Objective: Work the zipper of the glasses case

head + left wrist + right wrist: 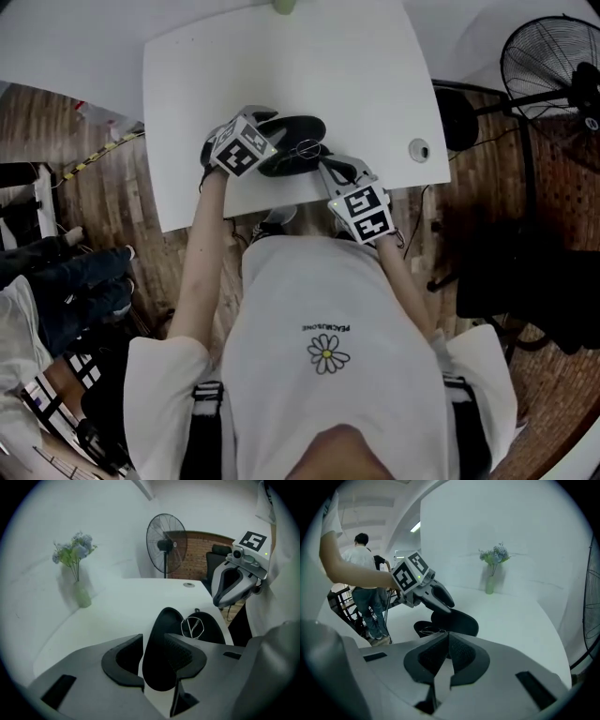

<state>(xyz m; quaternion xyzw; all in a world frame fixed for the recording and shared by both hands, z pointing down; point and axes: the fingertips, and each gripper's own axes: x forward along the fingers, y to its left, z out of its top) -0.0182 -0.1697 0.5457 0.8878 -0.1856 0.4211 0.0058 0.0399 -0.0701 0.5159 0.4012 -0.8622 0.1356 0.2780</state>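
Observation:
A black glasses case (pixel 298 131) lies open near the front edge of the white table (pixel 281 66), with thin wire glasses (pixel 306 148) in its lower half. In the left gripper view the raised lid (pixel 164 667) stands between the jaws of my left gripper (pixel 153 639), which are open, with a pale sliver showing beside the lid. The glasses (pixel 192 627) rest in the other half (pixel 213 630). My right gripper (pixel 447 637) is shut just short of the case (pixel 459 623), and nothing shows between its pads. It sits at the case's right end (pixel 326 169).
A vase of flowers (pixel 82 595) stands at the table's far side. A cable hole (pixel 419 149) is in the right corner. A standing fan (pixel 553 66) and a dark chair are to the right of the table. A person (pixel 361 573) stands in the background.

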